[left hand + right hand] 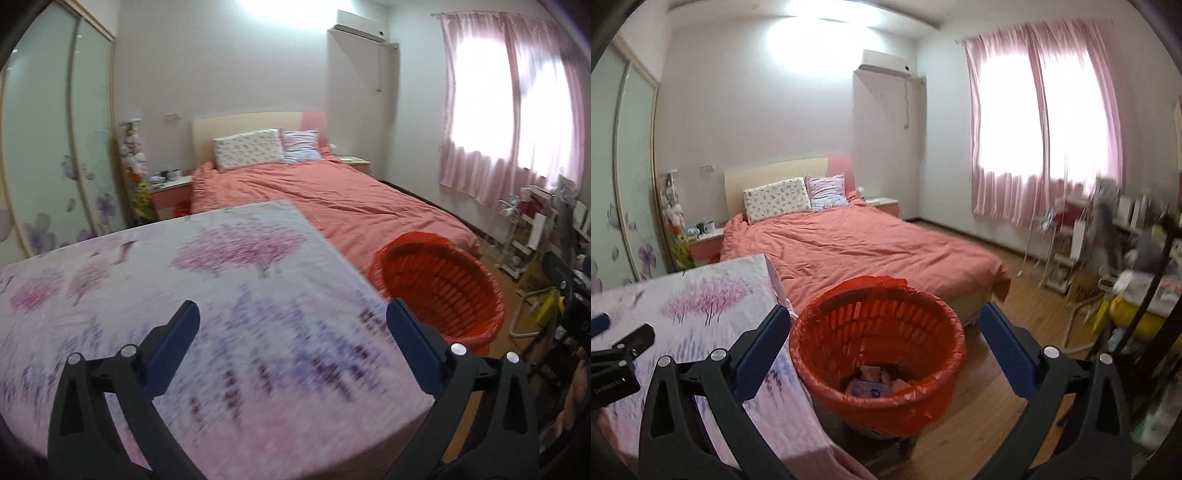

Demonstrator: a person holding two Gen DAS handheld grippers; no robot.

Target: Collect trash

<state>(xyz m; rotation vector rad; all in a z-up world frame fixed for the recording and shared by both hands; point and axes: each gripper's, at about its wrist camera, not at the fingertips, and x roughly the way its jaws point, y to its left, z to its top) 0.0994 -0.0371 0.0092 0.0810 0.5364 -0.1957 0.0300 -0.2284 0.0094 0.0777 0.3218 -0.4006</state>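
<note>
Black plastic arms tipped with blue pads frame the bottom of both wrist views, and each pair is spread wide with nothing between the pads. The left gripper (293, 317) is tilted downward over a table draped in a cloth (184, 295) printed with pink and purple trees; its jaws stand fully apart above the bare fabric, touching nothing. In the right wrist view the left gripper (613, 343) can be made out at nine o'clock, over the same cloth (709, 299). The right gripper (884, 321) is pitched slightly downward and is held just off the table's edge, its jaws likewise fully apart and empty, with the red basket (879, 347) framed between them. This basket is lined with a red bag and stands on the wooden floor (1027, 314), just beside the table, at about six o'clock in the right view and at four o'clock in the left view (439, 284). Collected trash (877, 382), crumpled paper or wrappers, is seen lying at the bottom of it. Farther off, at twelve o'clock, a bed with a salmon cover (857, 243) and two pillows is found against the far wall. Pink curtains (1034, 122) are hung over a bright window at two o'clock.
</note>
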